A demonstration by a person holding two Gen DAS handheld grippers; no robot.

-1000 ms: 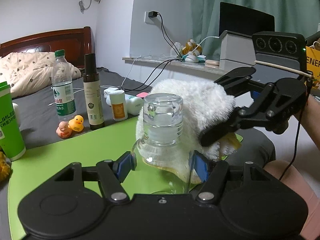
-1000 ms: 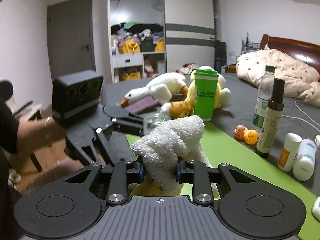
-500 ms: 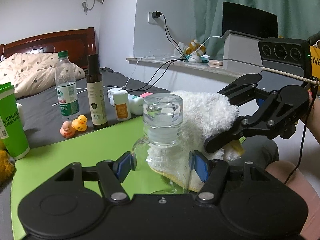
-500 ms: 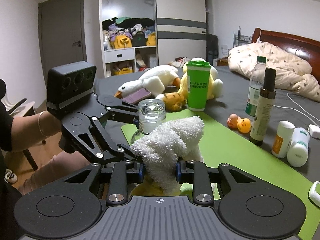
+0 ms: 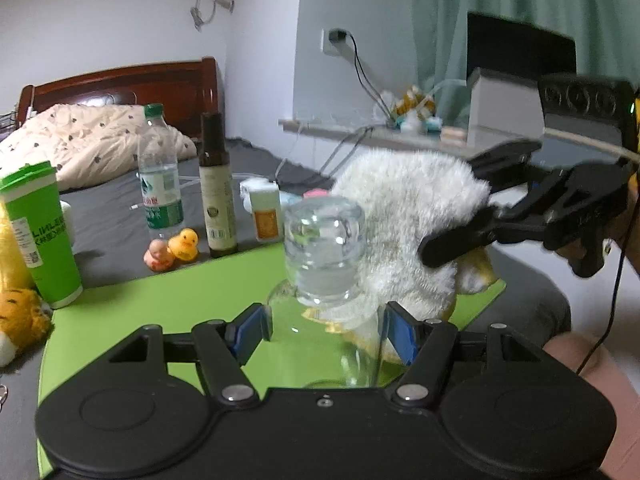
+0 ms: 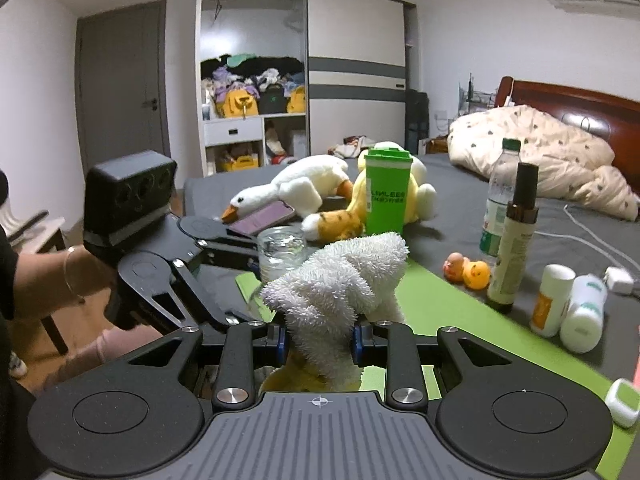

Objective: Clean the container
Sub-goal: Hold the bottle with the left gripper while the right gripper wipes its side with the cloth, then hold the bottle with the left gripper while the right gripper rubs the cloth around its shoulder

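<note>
My left gripper (image 5: pixel 326 332) is shut on a clear glass container (image 5: pixel 322 264), held upside down over the green mat (image 5: pixel 140 308). My right gripper (image 6: pixel 319 344) is shut on a fluffy white cloth (image 6: pixel 340 284) with a yellow underside. In the left wrist view the cloth (image 5: pixel 404 220) presses against the container's right side, with the right gripper (image 5: pixel 460 220) behind it. In the right wrist view the container (image 6: pixel 282 250) shows just left of and behind the cloth, held by the left gripper (image 6: pixel 240 280).
On the grey bed beyond the mat stand a green cup (image 5: pixel 38 232), a water bottle (image 5: pixel 158 188), a brown bottle (image 5: pixel 216 196), two rubber ducks (image 5: pixel 174 248) and small white bottles (image 5: pixel 264 216). Plush toys (image 6: pixel 304 192) lie behind the cup.
The cloth has slid up and down against the container's right side. The container has stayed in my left gripper with small shifts.
</note>
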